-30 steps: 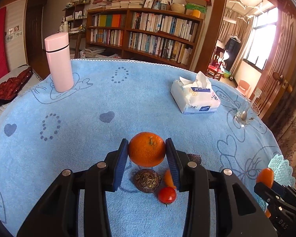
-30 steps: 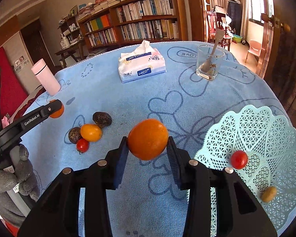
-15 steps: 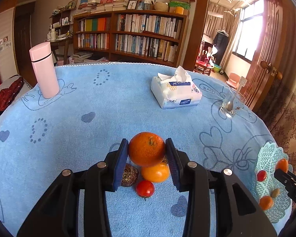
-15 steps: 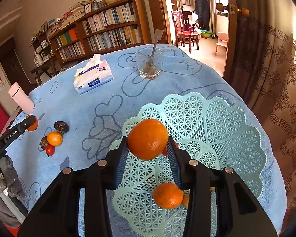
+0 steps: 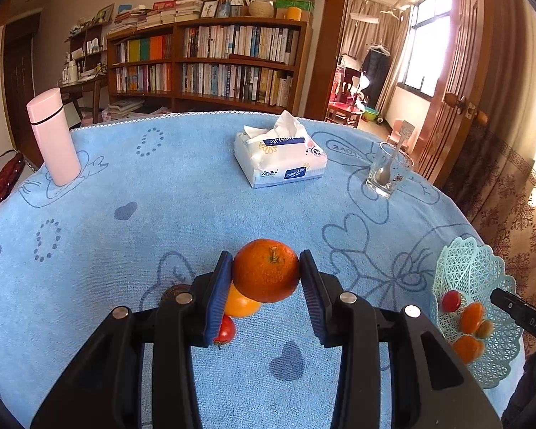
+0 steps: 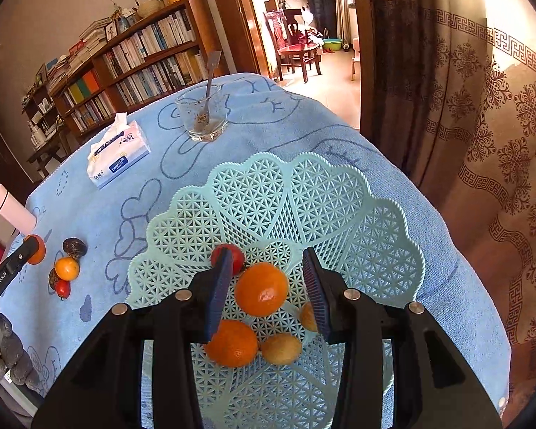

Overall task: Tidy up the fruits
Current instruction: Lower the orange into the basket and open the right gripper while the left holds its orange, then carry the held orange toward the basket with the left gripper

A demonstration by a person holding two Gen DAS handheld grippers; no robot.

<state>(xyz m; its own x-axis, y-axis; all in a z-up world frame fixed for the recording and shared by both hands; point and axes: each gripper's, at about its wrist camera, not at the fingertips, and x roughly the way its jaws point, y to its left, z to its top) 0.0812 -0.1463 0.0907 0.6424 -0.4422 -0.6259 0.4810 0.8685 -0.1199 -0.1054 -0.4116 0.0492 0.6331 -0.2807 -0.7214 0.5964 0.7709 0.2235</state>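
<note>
- The left tool grips an orange between its blue pads, lifted above the table, at the lower centre of the left wrist view.
- Just below it, a yellow-orange fruit and a small red tomato lie on the blue cloth, partly hidden by the left pad; a dark round fruit peeks out behind the finger.
- The right tool stands wide with nothing between its pads, hovering over the pale green lattice basket at the centre of the right wrist view.
- In the basket lie an orange fruit between the spread pads, a second orange one lower left, a yellowish fruit beside it, a red tomato behind the left pad, and another small fruit partly hidden by the right pad.
- At the upper part of the left wrist view stand a tissue pack, a glass with a spoon to the right, and a pink bottle at the left.
</note>
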